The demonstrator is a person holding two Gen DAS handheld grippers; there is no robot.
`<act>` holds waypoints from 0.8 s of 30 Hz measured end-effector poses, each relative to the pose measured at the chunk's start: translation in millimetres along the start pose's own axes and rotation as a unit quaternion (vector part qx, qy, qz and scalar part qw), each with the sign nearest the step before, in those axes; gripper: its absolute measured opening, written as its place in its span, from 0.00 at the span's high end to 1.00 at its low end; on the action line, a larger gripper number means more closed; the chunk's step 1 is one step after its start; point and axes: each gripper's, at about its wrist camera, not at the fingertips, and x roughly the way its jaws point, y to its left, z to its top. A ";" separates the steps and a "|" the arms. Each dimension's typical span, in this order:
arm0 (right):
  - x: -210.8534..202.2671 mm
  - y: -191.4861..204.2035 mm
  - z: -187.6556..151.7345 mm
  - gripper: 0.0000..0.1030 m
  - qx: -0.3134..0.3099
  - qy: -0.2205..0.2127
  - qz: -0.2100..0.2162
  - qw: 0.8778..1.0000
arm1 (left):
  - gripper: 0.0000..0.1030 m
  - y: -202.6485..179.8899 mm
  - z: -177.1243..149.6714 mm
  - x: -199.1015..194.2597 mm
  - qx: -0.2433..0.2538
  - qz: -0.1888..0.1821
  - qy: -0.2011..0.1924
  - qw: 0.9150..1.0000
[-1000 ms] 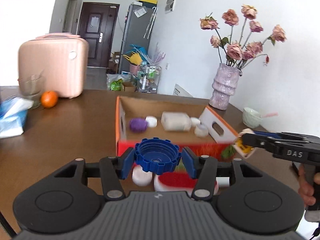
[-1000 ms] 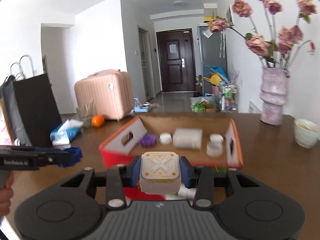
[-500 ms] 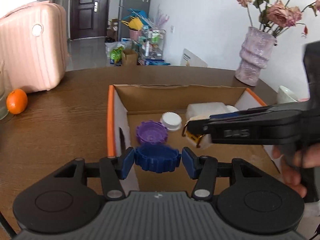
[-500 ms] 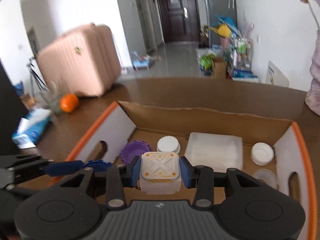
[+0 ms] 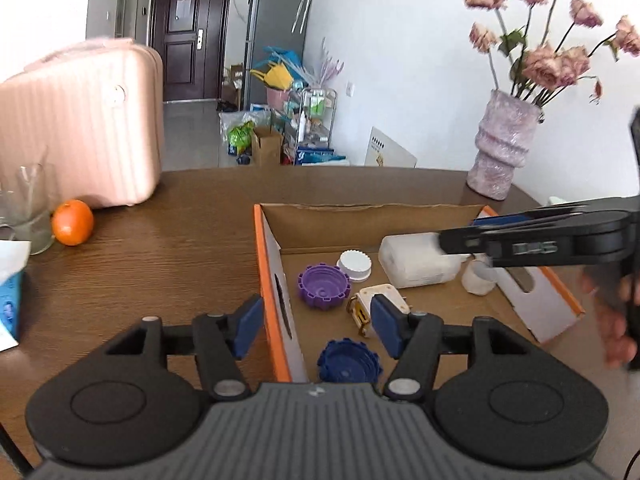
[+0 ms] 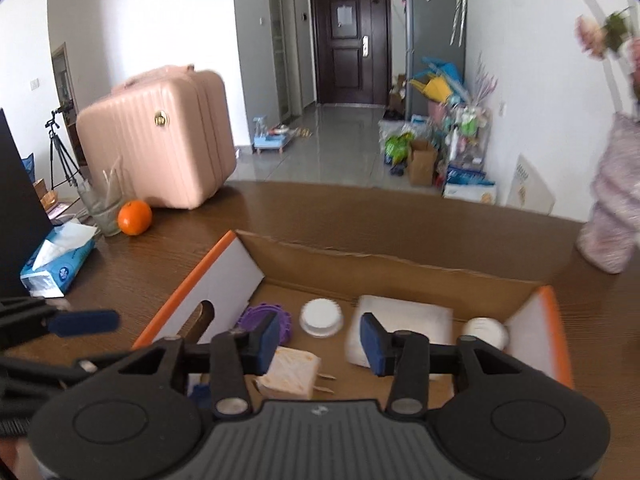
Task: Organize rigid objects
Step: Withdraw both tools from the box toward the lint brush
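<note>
The left gripper (image 5: 316, 324) hovers at the left wall of the cardboard box (image 5: 267, 256), its blue pads spreading apart and gripping nothing; one pad sits outside that wall, the other over the box floor. The dark blue cap (image 5: 347, 361) lies loose on the floor just inside the left wall, below the pads and free of them.

The box sits on a brown wooden table (image 5: 168, 240), with orange rims and white end flaps. Inside it, going rightward from the left wall, there is a purple ridged cap (image 5: 323, 285), open side up, then a white ribbed cap (image 5: 354, 265) just beyond it toward the back wall. Beside the purple cap, nearer the middle of the box, lies a white plug adapter (image 5: 376, 300) with orange markings, tipped on its side so its prongs point right in the right wrist view. Past that is a white rectangular container (image 5: 416, 260), lying flat, and a small white cap (image 5: 478, 280) near the right flap.

The right gripper (image 6: 318, 342) hangs above the middle of the box, its jaws widening too, with nothing pressed between them; the adapter lies on the floor under its left pad. A hand (image 5: 616, 320) holds its handle at the box's right side.
</note>
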 end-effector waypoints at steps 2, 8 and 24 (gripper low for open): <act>-25.6 -11.1 -6.4 0.51 0.000 -0.011 -0.013 1.000 | 0.31 -1.1 -4.2 -21.7 0.008 0.002 -0.010 1.000; -98.9 -40.7 -35.5 0.42 0.018 -0.026 -0.043 0.999 | 0.19 -5.8 -18.1 -78.5 0.019 0.013 -0.032 0.999; -211.0 -29.0 -98.1 0.30 0.019 -0.096 -0.030 0.995 | 0.13 -39.4 -54.1 -175.9 0.014 0.005 -0.072 0.997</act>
